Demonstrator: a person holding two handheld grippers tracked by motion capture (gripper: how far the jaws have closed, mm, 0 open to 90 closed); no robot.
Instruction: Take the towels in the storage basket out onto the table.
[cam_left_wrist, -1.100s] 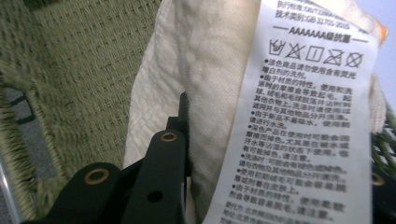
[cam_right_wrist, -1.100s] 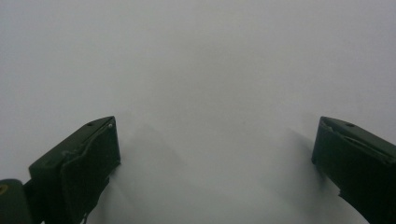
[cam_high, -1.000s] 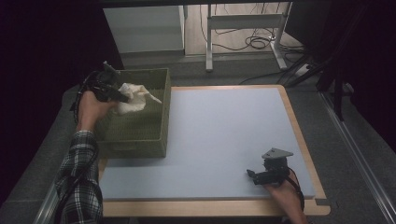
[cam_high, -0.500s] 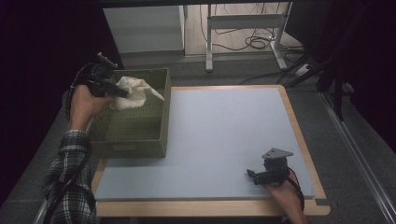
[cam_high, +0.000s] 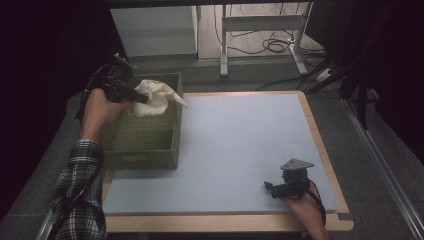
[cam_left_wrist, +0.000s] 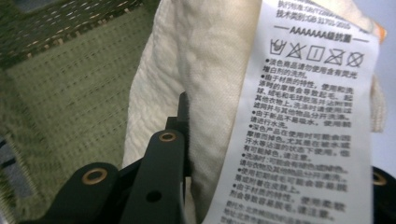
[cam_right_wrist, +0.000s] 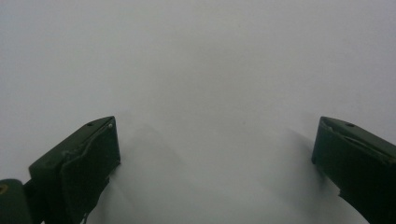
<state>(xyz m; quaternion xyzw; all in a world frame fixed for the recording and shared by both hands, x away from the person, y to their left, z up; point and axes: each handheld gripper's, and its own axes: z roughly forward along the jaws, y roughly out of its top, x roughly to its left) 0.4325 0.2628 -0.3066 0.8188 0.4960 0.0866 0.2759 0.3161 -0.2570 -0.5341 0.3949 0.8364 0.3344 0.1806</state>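
A cream cloth (cam_high: 156, 97) hangs bunched over the far end of a green woven basket (cam_high: 145, 142) at the table's left. My left gripper (cam_high: 142, 98) is shut on this cloth and holds it above the basket's rim. In the left gripper view the cloth (cam_left_wrist: 205, 79) and its white care label (cam_left_wrist: 303, 121) fill the space between the jaws, with the basket's inside (cam_left_wrist: 65, 102) behind. My right gripper (cam_high: 272, 189) rests low over the grey mat near the table's front right. Its jaws stand wide apart in the right gripper view, gripper (cam_right_wrist: 215, 154) holding nothing.
A pale grey mat (cam_high: 240, 145) covers the wooden-edged table (cam_high: 320, 135). Beyond the table stand a white cabinet (cam_high: 155, 30) and a metal desk frame (cam_high: 260, 30) with cables on the floor. A plaid sleeve (cam_high: 80, 190) comes in at the lower left.
My left gripper has lifted the cream cloth up out of the basket and carried it toward the far end. The right gripper has stayed where it was.
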